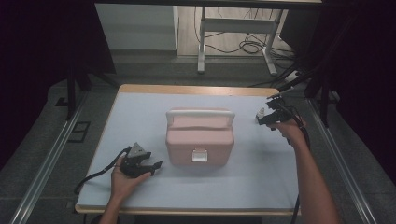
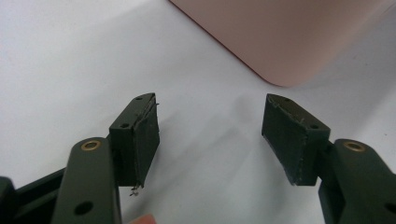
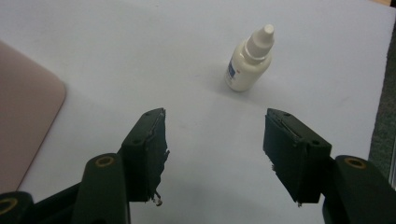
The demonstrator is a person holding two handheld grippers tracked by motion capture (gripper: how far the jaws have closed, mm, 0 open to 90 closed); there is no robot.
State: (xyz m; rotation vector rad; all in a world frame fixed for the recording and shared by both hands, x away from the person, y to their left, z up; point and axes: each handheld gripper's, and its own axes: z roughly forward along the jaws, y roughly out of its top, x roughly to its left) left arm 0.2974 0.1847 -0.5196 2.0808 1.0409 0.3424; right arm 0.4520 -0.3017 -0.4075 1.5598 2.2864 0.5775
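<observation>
A big table (image 1: 140, 186) with a pale blue top holds a pink box (image 1: 200, 137) in its middle. The left gripper (image 1: 156, 165) rests near the box's front left corner, jaws wide apart and empty. The right gripper (image 1: 261, 119) has wide, empty jaws too. Its own view shows a little white dropper bottle (image 3: 248, 60) standing upright just ahead, right of the box.

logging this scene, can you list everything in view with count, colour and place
box: 1, pink with a white handle and front latch, middle of the table
dropper bottle: 1, white, upright on the table right of the box, ahead of the right gripper
table: 1, pale blue top with wooden edge
left gripper: 1, black, open, near the box's front left corner
right gripper: 1, black, open, nothing between its jaws, facing the bottle
</observation>
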